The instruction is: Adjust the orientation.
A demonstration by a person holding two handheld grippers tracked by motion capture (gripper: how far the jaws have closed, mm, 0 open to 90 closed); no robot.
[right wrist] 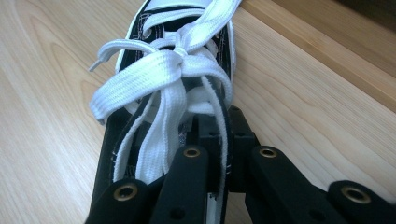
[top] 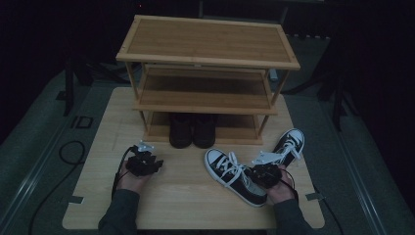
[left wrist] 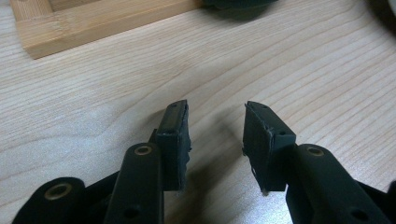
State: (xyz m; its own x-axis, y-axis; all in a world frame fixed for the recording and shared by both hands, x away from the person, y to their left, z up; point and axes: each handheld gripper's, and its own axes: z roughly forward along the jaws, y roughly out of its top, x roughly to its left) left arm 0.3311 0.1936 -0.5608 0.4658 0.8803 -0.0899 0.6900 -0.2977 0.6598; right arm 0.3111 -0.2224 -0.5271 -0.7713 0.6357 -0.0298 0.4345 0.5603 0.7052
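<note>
The landmark is the wooden shoe rack [top: 208, 73], which stands at the far side of the desk [top: 98, 196]. On the rack's bottom shelf sits a pair of dark boots [top: 192, 129].

In front of the rack, toward the person and to its right, lies a black sneaker [top: 232, 175] with white laces. The right gripper [top: 264, 174] is at the sneaker's heel end, and in the right gripper view its fingers [right wrist: 212, 140] are pressed together on the side wall of the sneaker's opening, beside the tongue and the tied bow.

A second black sneaker [top: 289, 144] lies just off the rack's front right corner.

The left gripper [top: 142, 164] is in front of the rack's left end, low over bare desk. Its fingers [left wrist: 175, 135] are spread with nothing between them.
</note>
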